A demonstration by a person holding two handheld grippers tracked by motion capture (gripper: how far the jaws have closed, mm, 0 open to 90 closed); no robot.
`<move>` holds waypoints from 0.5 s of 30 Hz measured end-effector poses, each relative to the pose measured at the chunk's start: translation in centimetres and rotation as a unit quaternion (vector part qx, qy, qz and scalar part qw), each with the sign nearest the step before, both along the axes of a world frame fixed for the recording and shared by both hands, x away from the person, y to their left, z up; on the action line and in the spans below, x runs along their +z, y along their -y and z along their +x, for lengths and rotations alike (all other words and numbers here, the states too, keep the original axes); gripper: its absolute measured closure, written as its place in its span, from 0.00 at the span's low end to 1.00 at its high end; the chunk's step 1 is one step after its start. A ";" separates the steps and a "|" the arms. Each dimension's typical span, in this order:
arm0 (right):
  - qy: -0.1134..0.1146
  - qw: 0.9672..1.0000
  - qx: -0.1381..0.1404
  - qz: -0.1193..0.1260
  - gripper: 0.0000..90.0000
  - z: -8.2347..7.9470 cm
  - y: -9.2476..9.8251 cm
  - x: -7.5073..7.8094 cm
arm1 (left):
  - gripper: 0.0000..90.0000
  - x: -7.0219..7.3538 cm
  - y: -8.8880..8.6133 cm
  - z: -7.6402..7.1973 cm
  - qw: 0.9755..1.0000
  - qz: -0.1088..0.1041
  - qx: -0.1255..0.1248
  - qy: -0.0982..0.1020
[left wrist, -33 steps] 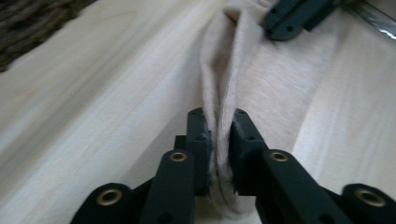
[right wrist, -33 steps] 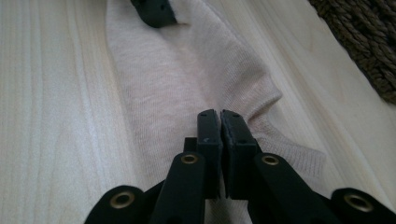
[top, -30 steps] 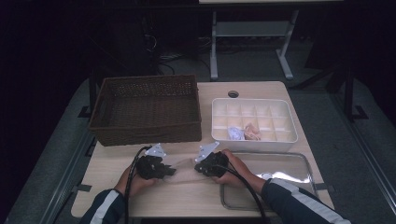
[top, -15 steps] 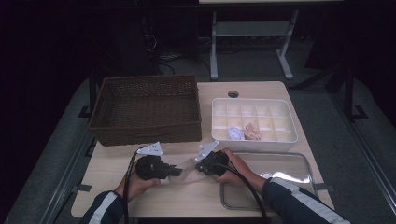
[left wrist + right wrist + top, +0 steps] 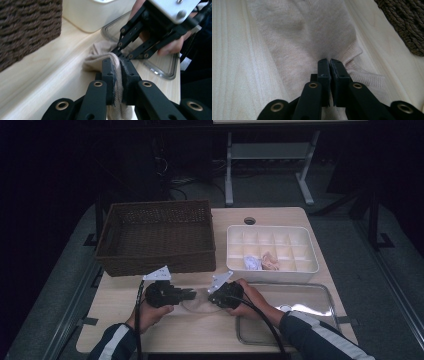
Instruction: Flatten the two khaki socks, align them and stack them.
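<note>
Both grippers were clamped on one beige sock (image 5: 100, 58), which lay on the wooden table (image 5: 200, 330) just in front of the wicker basket (image 5: 155, 237). The left gripper (image 5: 119, 65) had its jaws pressed shut on a raised fold of knit, and the right gripper (image 5: 329, 62) pinched the fabric near the ribbed cuff. Holding it at two spots probably let the person stretch or fold it. The white compartment tray (image 5: 272, 270) and metal tray (image 5: 320, 292) sat nearby.
</note>
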State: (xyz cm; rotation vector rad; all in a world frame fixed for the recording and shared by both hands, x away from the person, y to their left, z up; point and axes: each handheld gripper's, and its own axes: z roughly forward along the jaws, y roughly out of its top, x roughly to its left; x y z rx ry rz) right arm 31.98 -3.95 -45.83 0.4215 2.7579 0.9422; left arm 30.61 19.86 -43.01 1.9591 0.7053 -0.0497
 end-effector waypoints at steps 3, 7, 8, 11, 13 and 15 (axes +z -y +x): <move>-0.002 1.000 -0.005 0.004 0.94 0.0 -0.2 0.0 | 0.92 0.4 0.5 0.2 1.000 -0.008 0.005 0.011; 0.007 1.000 -0.001 0.005 0.94 0.2 -0.9 -0.1 | 0.92 0.8 0.9 0.7 0.999 -0.025 0.028 0.025; 0.006 1.000 -0.001 0.006 0.94 0.2 -1.0 -0.1 | 0.92 0.8 1.0 0.8 0.999 -0.029 0.031 0.026; 0.004 1.000 -0.002 0.009 0.93 0.3 -1.1 -0.1 | 0.92 0.9 1.1 0.8 0.999 -0.030 0.033 0.030; -0.001 1.000 -0.005 0.015 0.91 0.3 -1.1 -0.2 | 0.92 0.9 1.2 0.7 0.998 -0.028 0.035 0.032; 0.000 1.000 -0.004 0.018 0.83 0.3 -1.0 0.0 | 0.92 1.0 1.1 0.7 0.998 -0.019 0.038 0.037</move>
